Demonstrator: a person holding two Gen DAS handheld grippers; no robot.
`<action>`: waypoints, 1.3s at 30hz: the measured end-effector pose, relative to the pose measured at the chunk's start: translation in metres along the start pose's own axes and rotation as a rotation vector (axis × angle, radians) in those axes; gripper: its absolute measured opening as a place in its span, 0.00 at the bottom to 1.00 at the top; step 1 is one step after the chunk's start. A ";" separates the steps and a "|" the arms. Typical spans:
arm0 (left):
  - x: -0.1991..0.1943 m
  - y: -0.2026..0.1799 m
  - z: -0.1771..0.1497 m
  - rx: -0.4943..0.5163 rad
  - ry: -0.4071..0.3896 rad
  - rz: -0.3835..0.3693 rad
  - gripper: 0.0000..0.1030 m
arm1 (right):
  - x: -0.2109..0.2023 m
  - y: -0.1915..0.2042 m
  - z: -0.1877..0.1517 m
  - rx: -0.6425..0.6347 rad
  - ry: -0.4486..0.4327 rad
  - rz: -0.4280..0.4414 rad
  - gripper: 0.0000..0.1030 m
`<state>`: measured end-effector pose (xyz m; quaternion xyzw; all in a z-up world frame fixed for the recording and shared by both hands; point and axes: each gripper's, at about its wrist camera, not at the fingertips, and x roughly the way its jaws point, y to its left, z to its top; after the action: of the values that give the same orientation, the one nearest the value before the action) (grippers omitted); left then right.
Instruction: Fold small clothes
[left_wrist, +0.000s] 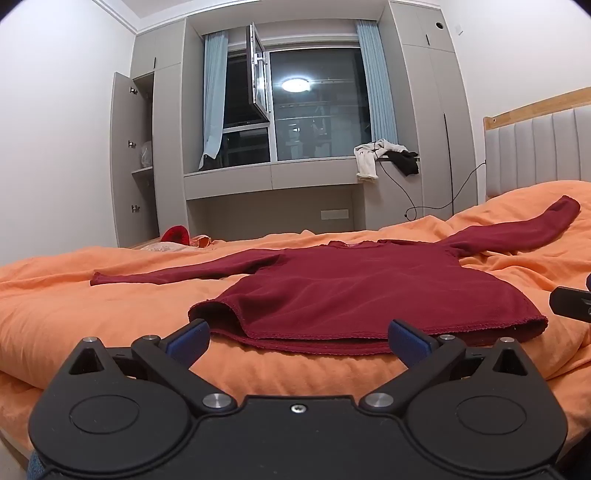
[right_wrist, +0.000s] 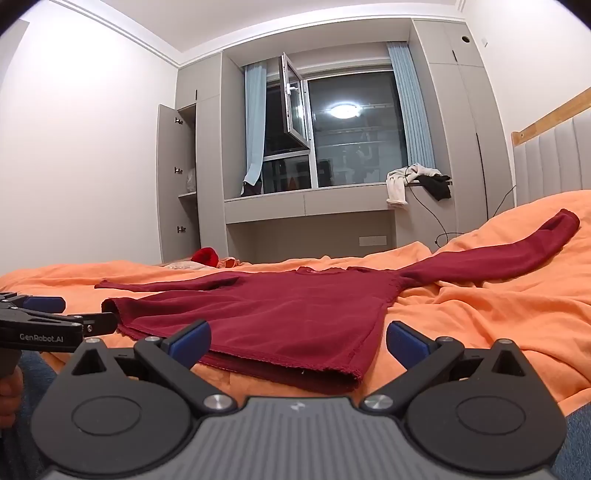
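Sweater (left_wrist: 354, 295) lies flat, sleeves out, ready for folding; left gripper (left_wrist: 297, 338) and right gripper (right_wrist: 297, 339) hover by the hem, fingers wide apart, empty.

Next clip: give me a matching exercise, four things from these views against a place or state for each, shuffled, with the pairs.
Things:
1. red sweater
2. white garment
3. cupboard door
4. left hand-held gripper

Places or states:
A. hanging off the window ledge
B. jaws open, nothing held
C. swung open
D. spread flat on the orange bedcover

Pairs: 1-D, 2-A, 3-C, 4-B
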<state>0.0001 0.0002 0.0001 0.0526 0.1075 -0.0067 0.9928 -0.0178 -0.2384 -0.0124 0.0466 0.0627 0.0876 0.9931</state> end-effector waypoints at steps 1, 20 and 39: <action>0.000 0.000 0.000 0.000 -0.001 0.000 1.00 | 0.000 0.000 0.000 0.001 -0.003 0.001 1.00; 0.000 0.000 0.000 -0.001 0.001 0.002 1.00 | 0.002 -0.002 0.000 0.007 0.000 -0.001 1.00; 0.000 0.000 0.000 -0.002 0.000 0.002 1.00 | 0.000 -0.004 0.000 0.009 -0.004 -0.003 1.00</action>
<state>-0.0001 0.0003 0.0002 0.0517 0.1073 -0.0056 0.9929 -0.0169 -0.2423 -0.0130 0.0513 0.0614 0.0859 0.9931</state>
